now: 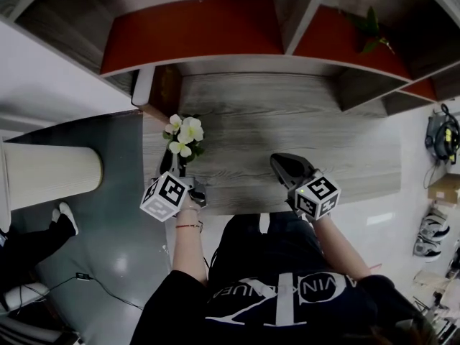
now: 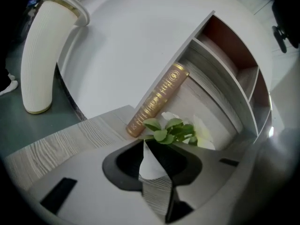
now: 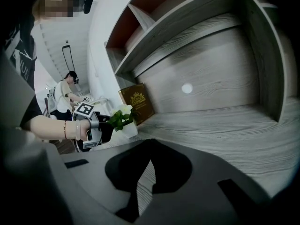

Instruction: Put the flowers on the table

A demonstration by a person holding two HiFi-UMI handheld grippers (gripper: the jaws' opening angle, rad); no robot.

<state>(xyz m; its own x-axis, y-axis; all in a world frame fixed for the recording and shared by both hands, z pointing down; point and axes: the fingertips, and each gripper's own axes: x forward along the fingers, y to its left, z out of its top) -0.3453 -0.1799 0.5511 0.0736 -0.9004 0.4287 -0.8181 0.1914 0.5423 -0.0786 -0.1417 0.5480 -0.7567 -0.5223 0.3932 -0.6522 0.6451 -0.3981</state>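
At nine o'clock on the table (image 1: 287,121), the flowers (image 1: 184,132) are clamped by the left gripper (image 1: 180,167), a gold book (image 2: 157,100) propped at their eleven o'clock; the right gripper (image 1: 285,164) is closed, empty

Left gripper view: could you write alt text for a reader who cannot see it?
The left gripper is shut on the white pot of the flowers, at a grey wooden table. Behind, a gold book leans against a white panel.

Office – wood table (image 1: 287,121), red-backed shelves (image 1: 201,31)
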